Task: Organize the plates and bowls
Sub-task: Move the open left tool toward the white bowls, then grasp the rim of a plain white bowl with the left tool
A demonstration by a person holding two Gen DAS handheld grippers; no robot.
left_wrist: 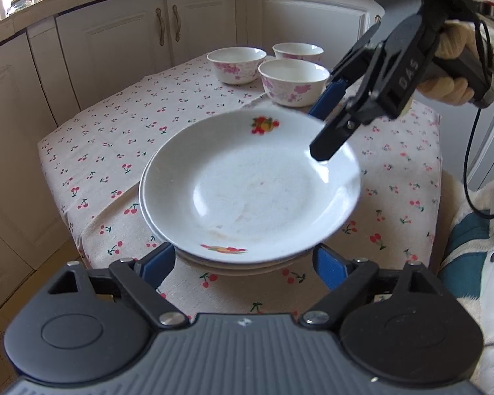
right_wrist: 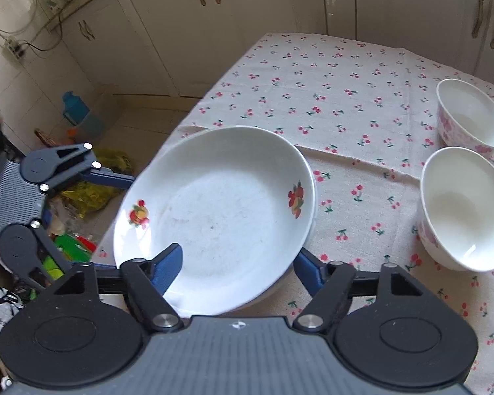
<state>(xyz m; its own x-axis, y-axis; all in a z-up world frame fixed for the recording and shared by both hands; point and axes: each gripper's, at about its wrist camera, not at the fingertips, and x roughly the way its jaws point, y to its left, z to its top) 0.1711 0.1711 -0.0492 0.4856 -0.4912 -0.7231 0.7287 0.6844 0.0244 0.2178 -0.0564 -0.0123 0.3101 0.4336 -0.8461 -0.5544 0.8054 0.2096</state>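
Nearest the left gripper (left_wrist: 243, 265), the plates (left_wrist: 250, 184) are being straddled: the top plate's near rim is lying between its blue fingers (left_wrist: 159, 261), which are standing spread with a gap showing on each side, so nothing is being gripped. The right gripper (right_wrist: 238, 265) is likewise being held open around the opposite rim, one finger over the plate's inner slope and the other outside and lower, neither pressing as far as can be judged.

The plates are being kept in one stack on the worktop (left_wrist: 122, 151), at least two more rims showing beneath the top one. The stacking of plates is therefore being judged as done or nearly done, though the top plate is looking slightly off-centre.

Beyond the fingers, three bowls (left_wrist: 293, 80) are being left standing apart, close together but not nested; gathering them is being taken as the remaining work.

The exact plate count is being hidden by the top plate. Only two bowls are being shown in the right wrist view, one cut off at the frame edge. Whether the fingers are touching the rim cannot be told.
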